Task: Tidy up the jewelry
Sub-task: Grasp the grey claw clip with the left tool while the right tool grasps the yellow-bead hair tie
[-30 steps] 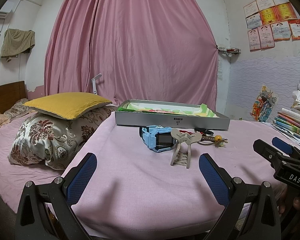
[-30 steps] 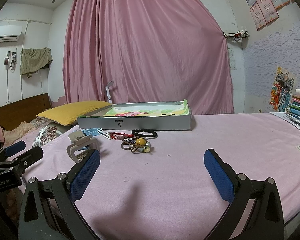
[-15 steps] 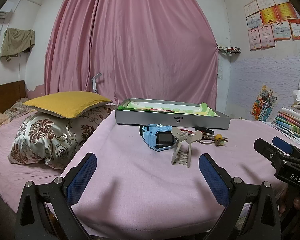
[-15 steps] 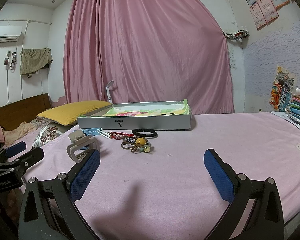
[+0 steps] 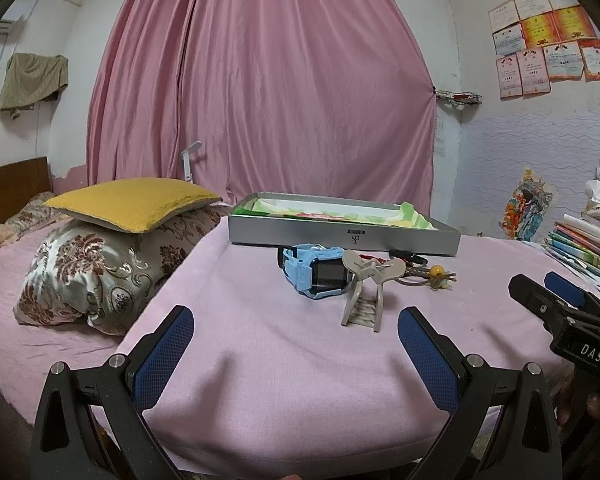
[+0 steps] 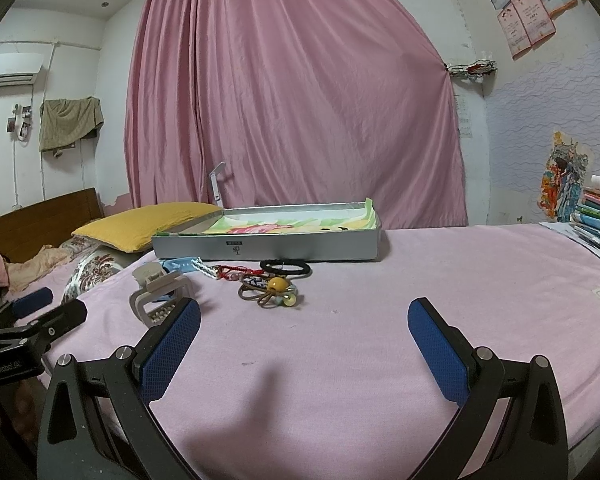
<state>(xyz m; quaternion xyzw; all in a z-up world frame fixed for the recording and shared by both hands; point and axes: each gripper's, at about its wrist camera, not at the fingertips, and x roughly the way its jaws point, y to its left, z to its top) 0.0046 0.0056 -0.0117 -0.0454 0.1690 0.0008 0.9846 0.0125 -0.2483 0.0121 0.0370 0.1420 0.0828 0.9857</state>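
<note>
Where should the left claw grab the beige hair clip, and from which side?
Grip the beige hair clip across its toothed lower half. It stands upright on the pink bedspread, winged levers on top, teeth end down, apart from the blue watch behind it. The left claw is open and low just in front, so probably come straight forward from the near side, pads on the two flat outer faces.

A pink-sheeted bed (image 5: 260, 344) is carrying everything. Lying ahead of the left tongs (image 5: 294, 334) are a beige hair claw clip (image 5: 366, 292) and a blue smartwatch (image 5: 314, 272). Ahead of the right tongs (image 6: 304, 328), a beaded cord (image 6: 274, 290) and black hair tie (image 6: 286, 267) are sitting before a silver tray (image 6: 268, 248).
</note>
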